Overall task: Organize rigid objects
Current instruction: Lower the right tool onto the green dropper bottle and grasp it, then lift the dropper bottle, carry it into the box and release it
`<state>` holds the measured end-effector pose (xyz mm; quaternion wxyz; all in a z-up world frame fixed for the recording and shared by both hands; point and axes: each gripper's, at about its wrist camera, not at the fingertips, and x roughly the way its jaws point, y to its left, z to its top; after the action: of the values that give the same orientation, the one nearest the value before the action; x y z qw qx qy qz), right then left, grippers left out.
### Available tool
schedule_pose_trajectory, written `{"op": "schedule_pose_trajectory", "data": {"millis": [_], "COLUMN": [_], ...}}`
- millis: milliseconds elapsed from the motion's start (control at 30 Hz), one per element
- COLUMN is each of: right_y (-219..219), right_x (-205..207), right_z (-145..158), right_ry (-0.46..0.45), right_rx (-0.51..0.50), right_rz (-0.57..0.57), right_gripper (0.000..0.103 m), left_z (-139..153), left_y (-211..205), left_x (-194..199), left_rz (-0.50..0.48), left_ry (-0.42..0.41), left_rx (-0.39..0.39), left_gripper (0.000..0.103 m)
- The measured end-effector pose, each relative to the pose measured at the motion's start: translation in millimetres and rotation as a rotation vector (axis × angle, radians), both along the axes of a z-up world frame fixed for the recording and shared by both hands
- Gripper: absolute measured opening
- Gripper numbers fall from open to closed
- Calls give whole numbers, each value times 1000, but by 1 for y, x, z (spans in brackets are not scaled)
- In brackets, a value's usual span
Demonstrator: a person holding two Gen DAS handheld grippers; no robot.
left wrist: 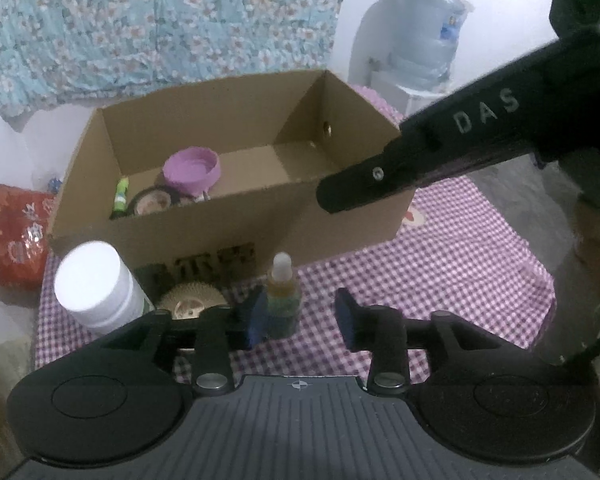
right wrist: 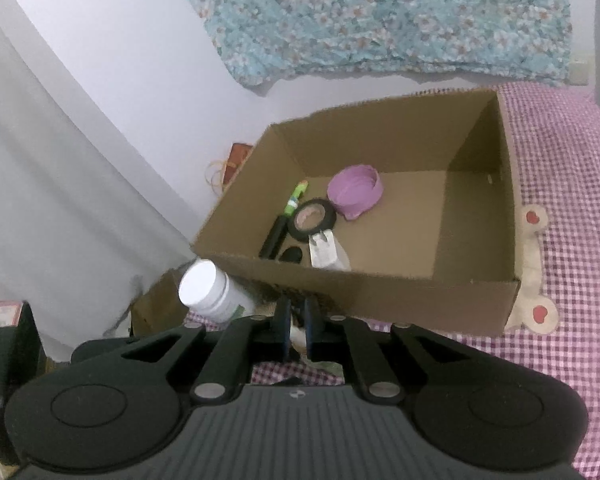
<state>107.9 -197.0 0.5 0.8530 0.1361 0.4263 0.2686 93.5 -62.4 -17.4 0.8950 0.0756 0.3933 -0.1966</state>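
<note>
— Closest to the lens, what are the left tongs point(left wrist: 302, 318) doing?
— They are standing partly open over the checked cloth point(left wrist: 440, 272). A small dropper bottle point(left wrist: 283, 300) is standing upright just beside the left finger's blue pad point(left wrist: 256, 320); the right pad is sitting clear of it, so nothing is being squeezed.
— And the right tongs point(right wrist: 295, 326)?
— Their jaws are sitting nearly together, hovering low in front of the near wall of the cardboard box point(right wrist: 400, 300). Whether anything is pinched between them I cannot tell. From the left camera, that tool's black body is reaching across the box's right corner.
— What is crowding the near edge?
— A white jar point(left wrist: 94, 284) is standing at the left end of the box's front wall, with a spiky beige ball point(left wrist: 192, 300) lying next to it. Right of the dropper bottle, the cloth is lying open.
— What is sitting inside the box?
— Everything is gathering at its left end: a purple bowl point(right wrist: 355, 191) lying tipped, a roll of black tape point(right wrist: 314, 218), a green marker point(right wrist: 295, 199), a black stick point(right wrist: 274, 238) and a small white packet point(right wrist: 325, 252). The right half of the floor is lying bare.
</note>
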Motion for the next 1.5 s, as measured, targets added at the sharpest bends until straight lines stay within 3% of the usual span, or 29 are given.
{"op": "schedule_pose_trajectory", "data": {"millis": [33, 100, 167, 433, 633, 700, 800, 1000, 1200, 1500], "right_y": [3, 9, 16, 33, 38, 39, 41, 37, 37, 31], "right_x": [0, 0, 1, 15, 22, 23, 21, 21, 7, 6], "right_z": [-4, -12, -19, -36, -46, -46, -43, -38, -8, 71], "right_ry": [9, 27, 27, 19, 18, 14, -11, 18, -15, -137], "right_rx": [-9, -35, -65, -123, -125, -117, -137, -122, -113, -42], "right_rz": [11, 28, 44, 103, 125, 135, 126, 102, 105, 117], "right_gripper": [12, 33, 46, 45, 36, 26, 23, 22, 22, 22], "left_z": [-3, -9, -15, -33, -40, -43, -45, -42, -17, 53], "left_y": [0, -1, -3, -11, -14, -15, -17, -16, -13, -4], "left_x": [1, 3, 5, 12, 18, 18, 19, 12, -5, -12], "left_rz": [2, 3, 6, 19, 36, 41, 56, 53, 58, 82], "left_ry": [5, 2, -14, -41, -49, -50, -57, -59, -93, -214], "left_rx": [4, 13, 34, 63, 71, 75, 94, 83, 73, 34], "left_gripper": [40, 41, 41, 41, 41, 39, 31, 31, 31, 31]}}
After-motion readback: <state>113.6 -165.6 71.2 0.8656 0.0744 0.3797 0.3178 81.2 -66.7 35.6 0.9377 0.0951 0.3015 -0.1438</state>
